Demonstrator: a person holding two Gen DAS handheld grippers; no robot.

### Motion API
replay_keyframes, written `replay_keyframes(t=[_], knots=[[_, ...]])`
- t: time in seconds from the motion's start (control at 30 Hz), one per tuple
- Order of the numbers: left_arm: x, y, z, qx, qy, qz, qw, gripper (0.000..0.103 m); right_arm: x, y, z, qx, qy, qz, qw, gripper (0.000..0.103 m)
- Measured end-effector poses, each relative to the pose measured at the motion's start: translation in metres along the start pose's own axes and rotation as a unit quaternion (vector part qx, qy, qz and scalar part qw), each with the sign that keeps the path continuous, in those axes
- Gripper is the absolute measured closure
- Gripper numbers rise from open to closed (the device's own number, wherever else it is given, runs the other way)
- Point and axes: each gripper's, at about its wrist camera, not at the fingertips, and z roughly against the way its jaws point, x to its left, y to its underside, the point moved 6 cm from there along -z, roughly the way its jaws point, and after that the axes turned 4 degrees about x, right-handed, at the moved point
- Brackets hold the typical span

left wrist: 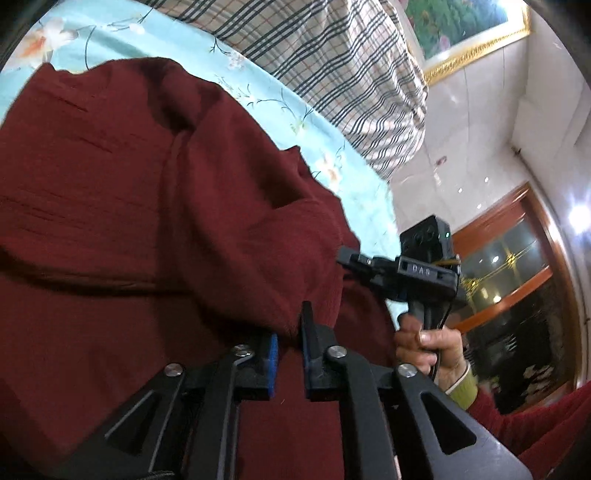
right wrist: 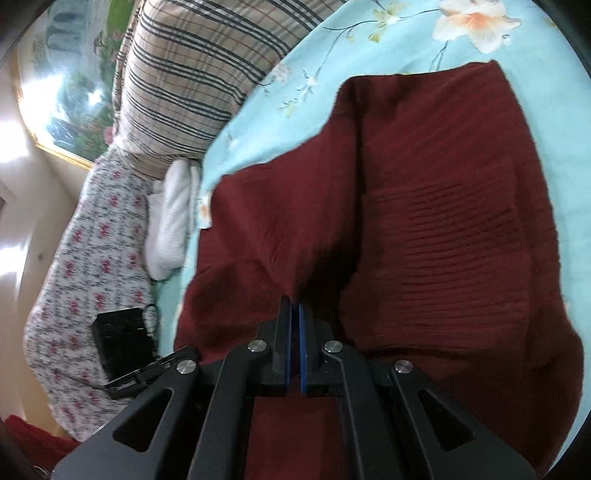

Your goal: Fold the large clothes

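Left wrist view: left gripper (left wrist: 288,328) points down at a dark red garment (left wrist: 129,206) spread over a floral blue bedsheet (left wrist: 321,122). Its blue-padded jaws stand a little apart, with a fold of the red cloth between them; whether the pads press on it cannot be told. To the right, the person's right hand (left wrist: 430,341), yellow-green cuff under a red sleeve, wraps the handle of the right gripper (left wrist: 349,258), whose fingers reach onto the garment's edge. A plaid pillow (left wrist: 343,62), a gilt-framed painting (left wrist: 465,26) and a wood-framed window (left wrist: 517,280) show only here.

Right wrist view: right gripper (right wrist: 294,314) also tilts down, jaws pressed nearly together and nipping a ridge of the garment (right wrist: 443,240), which lies crumpled across the sheet (right wrist: 369,40). Seen only here: a flowered quilt (right wrist: 92,258), a white rolled cloth (right wrist: 170,229) and a black box (right wrist: 123,336) on the quilt.
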Motion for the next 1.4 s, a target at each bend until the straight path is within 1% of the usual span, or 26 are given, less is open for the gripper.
replay_keyframes(t=[0.07, 0.1, 0.13, 0.17, 0.2, 0.33, 0.37, 0.43, 0.5, 0.53, 0.6, 0.63, 0.67, 0.7, 0.73, 0.8, 0.83, 0.87, 0.93, 0.97, 1.03, 1.1, 1.17, 1.23, 1.3, 1.4], knots=[[0.001, 0.004, 0.009, 0.001, -0.018, -0.009, 0.9998, 0.075, -0.004, -0.001, 0.003, -0.005, 0.013, 0.006, 1.0, 0.1], [0.003, 0.001, 0.013, 0.0, -0.027, -0.008, 0.9996, 0.07, -0.003, -0.002, 0.004, -0.007, 0.018, 0.009, 1.0, 0.1], [0.006, -0.001, 0.018, -0.004, -0.037, -0.005, 0.9993, 0.06, -0.003, -0.004, 0.005, -0.01, 0.024, 0.012, 1.0, 0.097], [0.009, -0.006, 0.022, -0.01, -0.046, 0.001, 0.9989, 0.056, -0.004, -0.005, 0.005, -0.012, 0.026, 0.009, 1.0, 0.097], [0.012, -0.012, 0.027, -0.018, -0.052, 0.008, 0.9984, 0.056, -0.004, -0.006, 0.006, -0.011, 0.023, 0.005, 1.0, 0.097], [0.017, -0.039, 0.029, -0.034, -0.07, 0.03, 0.9965, 0.05, -0.007, -0.005, 0.009, -0.018, 0.029, -0.003, 0.999, 0.086], [0.017, -0.046, 0.025, -0.032, -0.078, 0.031, 0.996, 0.049, -0.006, -0.003, 0.01, -0.019, 0.031, -0.003, 0.999, 0.084], [0.015, -0.057, 0.013, -0.022, -0.101, 0.023, 0.9944, 0.049, -0.004, 0.001, 0.009, -0.02, 0.036, -0.002, 0.999, 0.069], [0.018, -0.061, 0.001, -0.006, -0.131, 0.013, 0.9913, 0.049, -0.003, 0.003, 0.005, -0.017, 0.041, 0.001, 0.999, 0.065], [0.02, -0.062, -0.006, 0.003, -0.141, 0.01, 0.9899, 0.054, -0.002, 0.005, 0.001, -0.014, 0.04, 0.001, 0.999, 0.065], [0.022, -0.062, -0.018, 0.021, -0.138, 0.006, 0.9902, 0.09, -0.004, 0.005, -0.006, -0.009, 0.044, 0.0, 0.999, 0.065], [0.022, -0.062, -0.022, 0.028, -0.129, 0.005, 0.9912, 0.098, -0.006, 0.005, -0.011, -0.004, 0.051, -0.002, 0.999, 0.07], [0.019, -0.064, -0.022, 0.023, -0.118, 0.001, 0.9927, 0.1, -0.008, 0.004, -0.014, -0.002, 0.054, -0.003, 0.999, 0.08], [0.015, -0.068, -0.02, 0.013, -0.104, -0.003, 0.9945, 0.1, -0.008, 0.002, -0.015, -0.001, 0.055, -0.005, 0.998, 0.099], [0.009, -0.074, -0.015, -0.001, -0.088, -0.007, 0.9961, 0.101, -0.007, -0.003, -0.014, -0.003, 0.054, -0.006, 0.999, 0.099], [-0.004, -0.089, 0.001, -0.042, -0.051, -0.01, 0.9978, 0.101, 0.004, -0.018, 0.0, -0.038, 0.056, 0.01, 0.998, 0.099], [-0.009, -0.097, 0.013, -0.069, -0.032, -0.012, 0.997, 0.101, 0.016, -0.031, 0.019, -0.077, 0.044, 0.027, 0.996, 0.099], [-0.012, -0.102, 0.024, -0.088, -0.017, -0.012, 0.9959, 0.101, 0.023, -0.038, 0.031, -0.103, 0.034, 0.038, 0.993, 0.099], [-0.008, -0.103, 0.037, -0.109, -0.009, -0.007, 0.994, 0.101, 0.037, -0.048, 0.056, -0.148, 0.027, 0.062, 0.987, 0.099], [-0.005, -0.102, 0.038, -0.11, -0.015, -0.006, 0.9938, 0.101, 0.04, -0.049, 0.059, -0.151, 0.027, 0.072, 0.986, 0.099], [0.01, -0.088, 0.035, -0.103, -0.023, 0.007, 0.9944, 0.101, 0.04, -0.044, 0.05, -0.127, 0.037, 0.085, 0.988, 0.099], [0.029, -0.071, 0.028, -0.089, -0.033, 0.028, 0.9951, 0.101, 0.03, -0.028, 0.029, -0.09, 0.069, 0.092, 0.989, 0.099], [0.049, -0.054, 0.024, -0.077, -0.051, 0.046, 0.9946, 0.101, 0.02, -0.015, 0.015, -0.068, 0.086, 0.088, 0.99, 0.099], [0.06, -0.042, 0.017, -0.065, -0.063, 0.056, 0.9943, 0.101, 0.011, -0.007, 0.006, -0.055, 0.104, 0.08, 0.99, 0.099], [0.065, -0.032, 0.012, -0.049, -0.08, 0.051, 0.9943, 0.101, 0.005, -0.005, 0.002, -0.049, 0.119, 0.075, 0.989, 0.099], [0.06, -0.028, 0.009, -0.04, -0.097, 0.038, 0.9938, 0.101, 0.003, -0.003, 0.003, -0.043, 0.114, 0.065, 0.99, 0.098]])
